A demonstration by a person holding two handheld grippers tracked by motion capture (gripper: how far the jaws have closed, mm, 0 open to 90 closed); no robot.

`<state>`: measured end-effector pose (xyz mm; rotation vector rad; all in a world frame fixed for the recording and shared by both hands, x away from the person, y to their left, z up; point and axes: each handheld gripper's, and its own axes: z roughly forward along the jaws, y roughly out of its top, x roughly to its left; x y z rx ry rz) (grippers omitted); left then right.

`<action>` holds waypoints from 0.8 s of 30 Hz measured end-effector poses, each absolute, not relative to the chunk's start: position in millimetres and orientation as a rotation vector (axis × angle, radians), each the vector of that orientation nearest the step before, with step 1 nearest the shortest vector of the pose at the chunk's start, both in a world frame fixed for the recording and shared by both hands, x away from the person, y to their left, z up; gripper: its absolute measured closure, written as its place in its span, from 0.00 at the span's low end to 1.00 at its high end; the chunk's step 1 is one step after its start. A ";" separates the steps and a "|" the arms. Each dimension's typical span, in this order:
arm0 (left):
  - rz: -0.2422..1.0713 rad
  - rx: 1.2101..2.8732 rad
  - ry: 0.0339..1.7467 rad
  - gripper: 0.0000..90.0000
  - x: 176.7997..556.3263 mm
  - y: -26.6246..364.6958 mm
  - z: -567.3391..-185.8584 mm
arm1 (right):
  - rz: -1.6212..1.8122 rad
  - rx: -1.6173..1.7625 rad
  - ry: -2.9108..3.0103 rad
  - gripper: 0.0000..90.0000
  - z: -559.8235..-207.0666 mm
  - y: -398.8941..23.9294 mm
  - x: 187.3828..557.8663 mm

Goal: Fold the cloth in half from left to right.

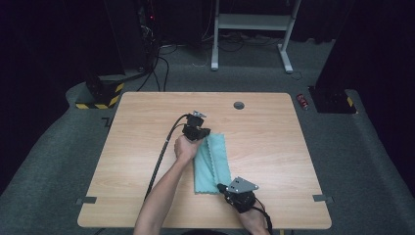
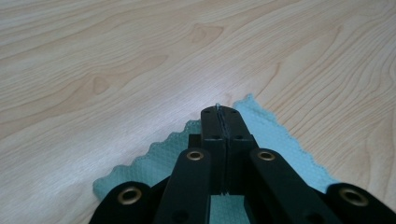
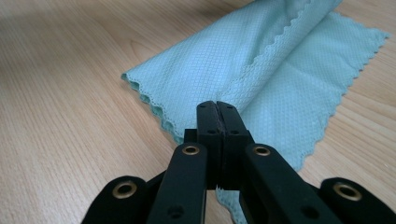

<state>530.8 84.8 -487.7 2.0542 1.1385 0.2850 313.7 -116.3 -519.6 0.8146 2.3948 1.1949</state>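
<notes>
Two sets of black jaws are pinching a teal cloth point(image 1: 211, 164) at opposite ends as a person is folding it on a wooden table point(image 1: 274, 147). The left gripper point(image 2: 225, 122) is closing its jaws tight on a scalloped corner at the cloth's far end, a sliver of fabric showing between the tips, while the right gripper point(image 3: 217, 116) is clamping its jaws together over the near end, where a doubled layer is rising up into the pads. Seen from above, the left gripper point(image 1: 201, 133) is sitting at the cloth's far left corner and the right gripper point(image 1: 222, 188) is sitting at its near right corner, so the cloth is stretching away from each pair of jaws toward the other. Its long axis is running from the person's side of the table outward, with one lengthwise flap already lying folded over the rest. Both hands are gripping the cloth, neither nearer to it than the other. The next move is likely hinging on both ends travelling together across that long axis, keeping the fold line straight. A small grey round fitting point(image 1: 239, 105) is sitting in the tabletop beyond the cloth's far end, well apart from it.
</notes>
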 end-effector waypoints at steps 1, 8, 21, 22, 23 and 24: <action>0.287 2.056 1.133 0.99 530.9 82.2 -487.4 | 1.193 0.810 2.395 0.99 -520.1 -117.5 313.8; 0.276 2.061 1.122 0.99 530.9 73.3 -487.5 | 1.183 0.803 2.397 0.99 -520.5 -120.4 311.3; 0.263 2.064 1.119 0.99 532.7 64.8 -488.3 | 1.158 0.827 2.399 0.99 -518.8 -131.8 311.4; 0.261 2.069 1.119 0.99 532.9 64.0 -488.4 | 1.156 0.827 2.401 0.99 -518.6 -132.7 311.8; 0.260 2.070 1.119 0.99 533.3 62.9 -488.7 | 1.151 0.830 2.402 0.99 -518.6 -133.3 311.8; 0.257 2.071 1.118 0.99 533.4 61.8 -488.9 | 1.145 0.828 2.403 0.99 -518.6 -134.1 312.1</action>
